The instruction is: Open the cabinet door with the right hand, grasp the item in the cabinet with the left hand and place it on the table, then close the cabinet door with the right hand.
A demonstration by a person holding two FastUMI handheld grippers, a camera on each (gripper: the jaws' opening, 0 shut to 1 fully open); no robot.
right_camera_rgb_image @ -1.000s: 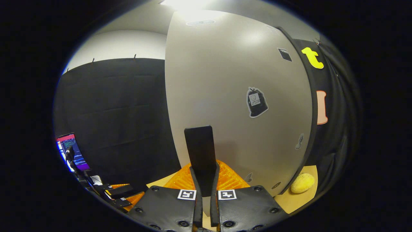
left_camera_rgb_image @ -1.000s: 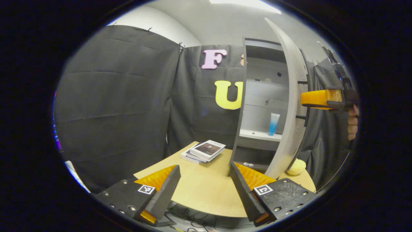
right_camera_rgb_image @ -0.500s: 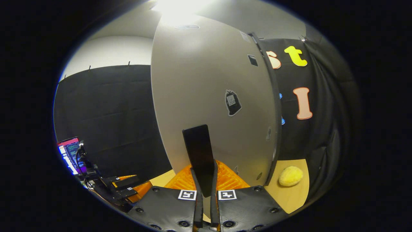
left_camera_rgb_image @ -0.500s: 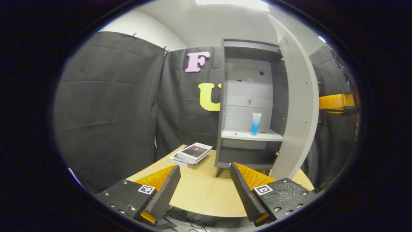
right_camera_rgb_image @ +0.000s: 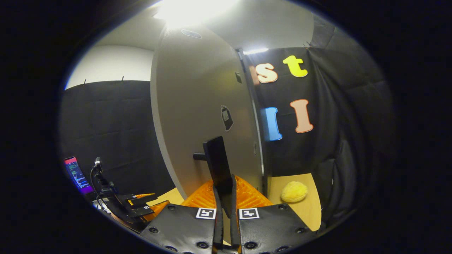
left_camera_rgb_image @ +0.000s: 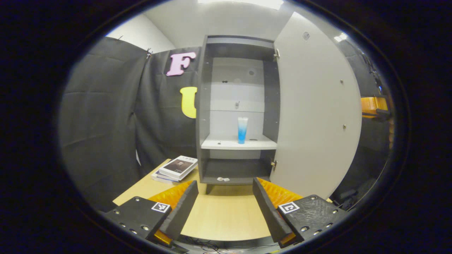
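The grey cabinet (left_camera_rgb_image: 203,106) stands on the table with its door (left_camera_rgb_image: 314,113) swung wide to the right. A blue tube (left_camera_rgb_image: 242,130) stands upright on the middle shelf (left_camera_rgb_image: 226,144). My left gripper (left_camera_rgb_image: 224,184) is open above the table, in front of the cabinet and well short of the tube. In the right gripper view my right gripper (right_camera_rgb_image: 225,185) is shut on the black door handle (right_camera_rgb_image: 216,162) on the outer face of the door (right_camera_rgb_image: 197,106). Its body (left_camera_rgb_image: 373,106) peeks out past the door's far edge in the left gripper view.
A stack of books (left_camera_rgb_image: 176,168) lies on the wooden table (left_camera_rgb_image: 219,215) left of the cabinet. Small white bits (left_camera_rgb_image: 221,179) lie on the bottom shelf. A yellow soft ball (right_camera_rgb_image: 294,191) rests on the table by the door's hinge side. A lit screen (right_camera_rgb_image: 75,173) is at far left.
The door has swung further open with my right gripper still on its handle. The cabinet's inside now faces my left gripper squarely, and the tube shows in full.
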